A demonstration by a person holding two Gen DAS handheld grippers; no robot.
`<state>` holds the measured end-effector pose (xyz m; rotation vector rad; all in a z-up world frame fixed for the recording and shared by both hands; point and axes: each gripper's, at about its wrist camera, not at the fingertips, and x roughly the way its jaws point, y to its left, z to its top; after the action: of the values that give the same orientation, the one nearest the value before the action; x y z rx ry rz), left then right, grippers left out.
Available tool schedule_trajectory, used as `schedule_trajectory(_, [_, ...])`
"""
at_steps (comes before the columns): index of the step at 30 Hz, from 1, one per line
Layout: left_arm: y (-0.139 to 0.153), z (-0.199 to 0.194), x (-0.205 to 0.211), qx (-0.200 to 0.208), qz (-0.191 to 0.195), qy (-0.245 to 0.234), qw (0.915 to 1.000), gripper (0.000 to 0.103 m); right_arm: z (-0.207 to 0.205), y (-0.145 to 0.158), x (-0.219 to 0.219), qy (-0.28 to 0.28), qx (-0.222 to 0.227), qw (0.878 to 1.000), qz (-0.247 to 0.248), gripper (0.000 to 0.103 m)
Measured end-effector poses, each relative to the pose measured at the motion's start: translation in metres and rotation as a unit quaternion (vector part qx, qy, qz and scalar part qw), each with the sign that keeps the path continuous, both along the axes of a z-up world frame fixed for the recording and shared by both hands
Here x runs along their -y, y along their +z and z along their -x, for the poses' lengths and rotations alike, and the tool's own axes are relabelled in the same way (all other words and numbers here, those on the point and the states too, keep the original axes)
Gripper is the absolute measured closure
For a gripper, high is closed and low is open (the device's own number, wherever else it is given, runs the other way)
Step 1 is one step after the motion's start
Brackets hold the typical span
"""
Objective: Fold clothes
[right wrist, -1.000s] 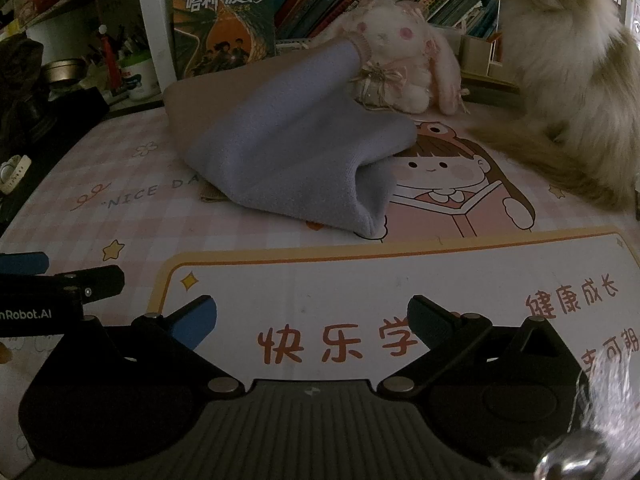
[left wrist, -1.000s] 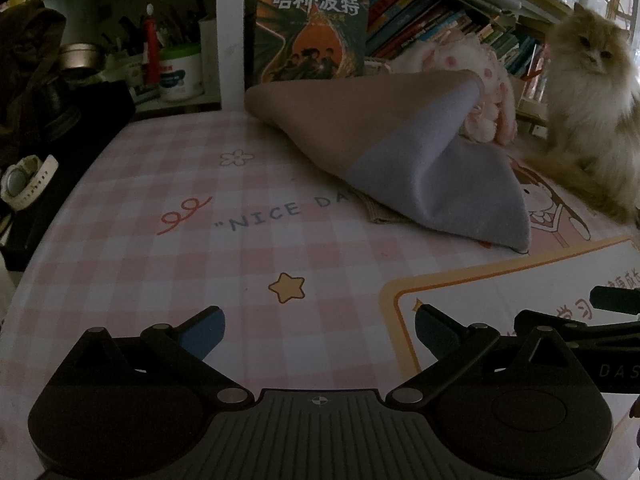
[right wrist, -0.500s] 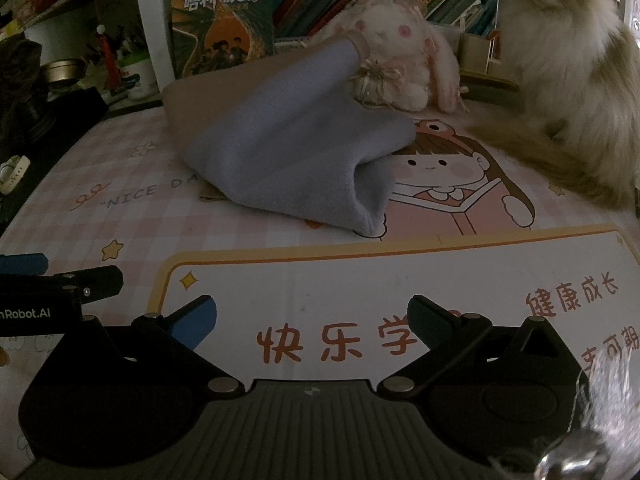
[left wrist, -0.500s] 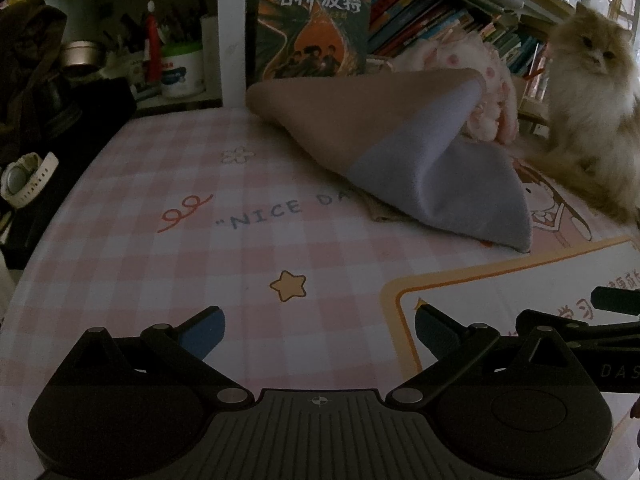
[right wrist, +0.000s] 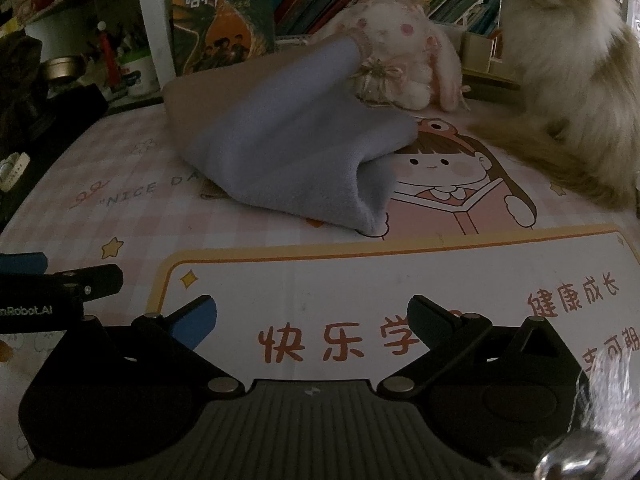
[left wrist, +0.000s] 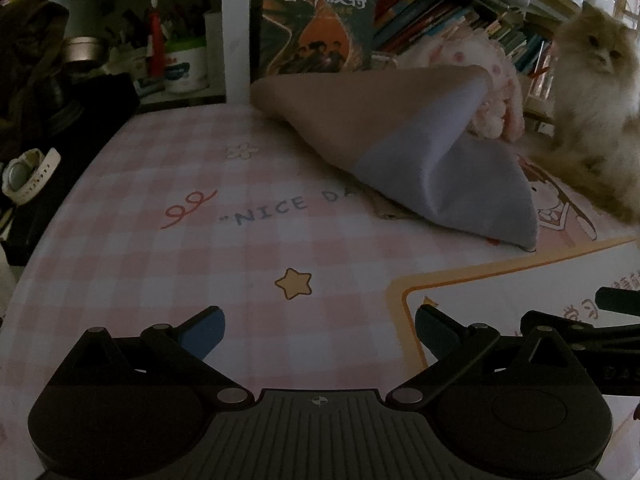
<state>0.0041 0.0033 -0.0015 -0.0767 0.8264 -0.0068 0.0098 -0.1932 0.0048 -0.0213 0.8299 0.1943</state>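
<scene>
A folded garment (left wrist: 404, 136), tan at the back and lavender at the front, lies on the pink checked table mat (left wrist: 200, 248); its upper flap leans on a plush rabbit. In the right wrist view the same garment (right wrist: 288, 148) sits beyond the mat's white panel. My left gripper (left wrist: 318, 330) is open, well short of the cloth, with nothing between its fingers. My right gripper (right wrist: 312, 318) is open too, over the white panel, empty. Each gripper's tips show at the edge of the other's view.
A fluffy cat (right wrist: 568, 48) sits on the table at the right, next to a plush rabbit (right wrist: 400, 52). Books (left wrist: 320, 20) and jars line the shelf behind. A watch (left wrist: 24, 172) and dark items lie at the left edge.
</scene>
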Motion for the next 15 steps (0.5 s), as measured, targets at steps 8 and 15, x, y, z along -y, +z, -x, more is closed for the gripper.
schedule_trajectory(8, [-0.0007,0.0015,-0.0019,0.001,0.006,-0.007,1.0,0.001,-0.0004,-0.0002,-0.0007,-0.001,-0.002,1.0,0.0,0.0])
schedule_trajectory(15, [-0.0017,0.0001,-0.0037,0.001,0.01,-0.006,0.9999,0.001,-0.0022,-0.0014,-0.0014,0.001,-0.005,1.0,0.001,0.0])
